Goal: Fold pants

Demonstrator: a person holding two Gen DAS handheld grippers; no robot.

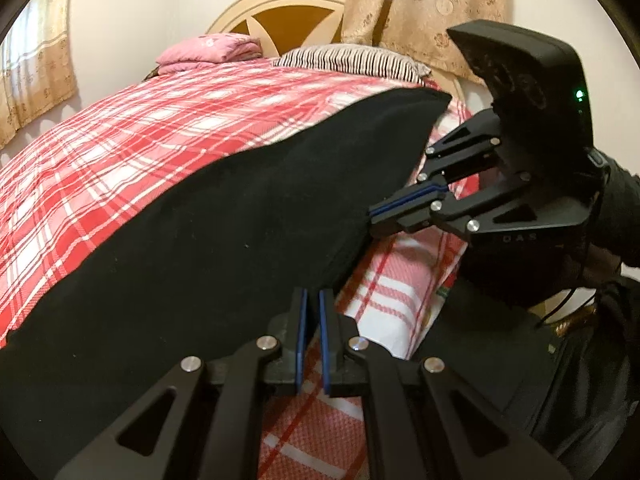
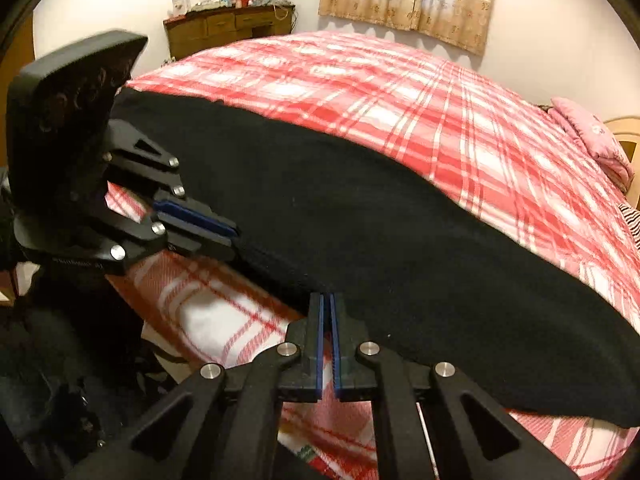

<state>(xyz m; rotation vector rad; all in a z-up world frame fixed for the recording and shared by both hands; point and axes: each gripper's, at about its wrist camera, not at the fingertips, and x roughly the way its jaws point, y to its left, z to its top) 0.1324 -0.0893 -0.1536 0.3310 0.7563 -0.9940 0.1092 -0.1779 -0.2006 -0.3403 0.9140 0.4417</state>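
I have the black pants (image 1: 192, 248) laid flat as a long strip along the near edge of the bed, on the red-and-white plaid bedspread (image 1: 120, 148).

Left gripper (image 1: 313, 300): jaws drawn together at the near hem of the pants. In its own view the tips meet at the fabric edge; from the right wrist view (image 2: 236, 234) the pads are pressed on that same edge. I read it as clamped on the pants.

Right gripper (image 2: 329, 300): jaws together, tips at the near edge of the pants. From the left wrist view (image 1: 374, 214) its closed tips bite into the cloth edge, so it too is clamped on the pants. The two grippers hold the same long edge, well apart from each other.

Surroundings:
- Striped pillow (image 1: 352, 60) and a folded pink blanket (image 1: 208, 52) at the head of the bed, clear of the pants.
- Headboard (image 1: 288, 12) behind them, patterned curtains (image 1: 424, 12) above.
- Wooden dresser (image 2: 228, 28) against the far wall, its top crowded with small items I cannot identify.
- A dark sleeve (image 1: 624, 216) behind the right gripper.

Nothing lies on top of the pants. The bedspread beyond them is bare up to the pillow and blanket.
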